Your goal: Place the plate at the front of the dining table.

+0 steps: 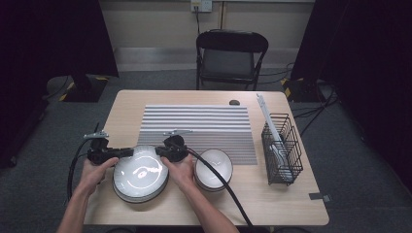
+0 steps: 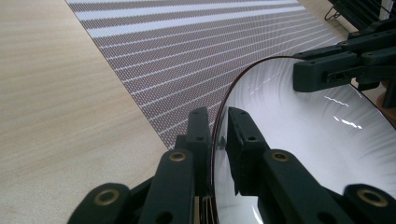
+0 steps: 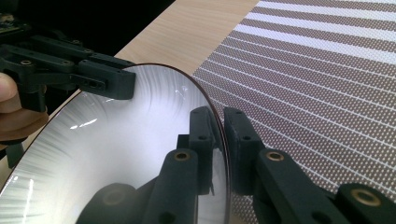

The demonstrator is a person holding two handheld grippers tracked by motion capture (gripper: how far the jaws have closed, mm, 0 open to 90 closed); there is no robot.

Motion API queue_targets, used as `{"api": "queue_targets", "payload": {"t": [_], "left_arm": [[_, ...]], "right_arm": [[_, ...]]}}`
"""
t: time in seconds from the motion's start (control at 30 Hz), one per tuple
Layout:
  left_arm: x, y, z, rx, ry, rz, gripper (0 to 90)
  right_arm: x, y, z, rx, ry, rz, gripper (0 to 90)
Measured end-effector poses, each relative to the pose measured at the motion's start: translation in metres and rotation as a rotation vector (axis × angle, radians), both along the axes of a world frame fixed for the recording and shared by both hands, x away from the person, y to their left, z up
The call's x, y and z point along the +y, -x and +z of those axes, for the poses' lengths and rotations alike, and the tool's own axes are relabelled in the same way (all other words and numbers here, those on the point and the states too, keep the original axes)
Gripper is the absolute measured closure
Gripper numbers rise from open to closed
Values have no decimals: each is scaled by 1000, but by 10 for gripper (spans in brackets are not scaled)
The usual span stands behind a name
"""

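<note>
Two grippers pinch one large plate [image 1: 141, 173] by its rim: my left gripper [image 1: 127, 152] at ten o'clock, my right gripper [image 1: 160, 150] at two o'clock, opposed for balance. It sits atop a stack at the table's [image 1: 121, 111] near edge, beside the striped mat [image 1: 199, 124].

Evenly lit from overhead in high view; tabletop [image 1: 291, 194] bright, room corners falling to near black behind dark curtains. Soft, short shadows under the large plate [image 1: 141, 174] and wire rack [image 1: 282, 150]. White glare spot in plate centre. Slightly soft, low resolution, mild barrel bend at edges. Left gripper view sharp on the striped mat [image 2: 187, 56]; streaky highlights across plate glaze, nearest claw parts a bit soft. Right gripper view similar: glare streaks lower left, dark reflection in glaze, black background upper left, no motion blur.
</note>
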State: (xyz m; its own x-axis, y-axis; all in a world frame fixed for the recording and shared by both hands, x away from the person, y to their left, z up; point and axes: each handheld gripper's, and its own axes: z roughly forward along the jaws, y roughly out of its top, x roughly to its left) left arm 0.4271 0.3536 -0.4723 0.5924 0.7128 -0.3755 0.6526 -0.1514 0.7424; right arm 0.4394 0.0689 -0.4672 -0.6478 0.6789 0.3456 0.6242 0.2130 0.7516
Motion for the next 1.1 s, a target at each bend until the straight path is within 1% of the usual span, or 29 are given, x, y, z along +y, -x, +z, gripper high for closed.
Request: {"api": "queue_targets", "payload": {"t": [0.03,0.07,0.13,0.2,0.27,0.37,0.43,0.5,0.57,0.63,0.7,0.77,0.87,0.93,0.97,1.0,1.1], "left_arm": [[0,0,0,3,1,0,805],[0,0,1,-13,-6,-1,812],[-1,-1,3,-27,-11,7,812],[0,-2,5,-34,-13,6,812],[0,-5,6,-46,-4,13,814],[0,-9,5,-39,15,19,813],[0,-9,6,-40,9,18,814],[0,-8,5,-27,20,27,806],[0,-7,5,-21,25,30,798],[-1,-5,5,-16,11,32,781],[0,-4,3,-8,20,35,781],[0,-2,1,-1,6,24,779],[1,-2,1,-5,11,20,785],[2,-3,1,-5,22,15,795],[3,-3,0,-9,23,16,800],[3,-3,1,-11,20,16,802],[3,-2,2,-13,8,11,802]], "right_arm": [[0,0,-1,-2,0,0,826],[0,0,-1,-1,0,-1,826],[0,0,0,4,-5,-8,824],[0,-3,2,-1,-8,-11,820],[0,-6,4,-5,-13,-15,817],[-1,-9,5,-7,-5,-21,817],[-1,-10,4,-5,-11,-21,817],[-1,-10,4,-9,-10,-18,819],[-1,-9,4,-10,-11,-17,820],[-1,-8,5,-12,-7,-17,821],[-2,-8,4,-16,-7,-15,821],[-2,-8,3,-13,-8,-17,822],[-2,-7,3,-8,-11,-20,822],[-2,-7,3,-16,-7,-18,822],[-2,-7,3,-11,-9,-18,821],[-2,-7,3,-6,-11,-17,821],[-1,-5,3,-20,2,-19,819]]}}
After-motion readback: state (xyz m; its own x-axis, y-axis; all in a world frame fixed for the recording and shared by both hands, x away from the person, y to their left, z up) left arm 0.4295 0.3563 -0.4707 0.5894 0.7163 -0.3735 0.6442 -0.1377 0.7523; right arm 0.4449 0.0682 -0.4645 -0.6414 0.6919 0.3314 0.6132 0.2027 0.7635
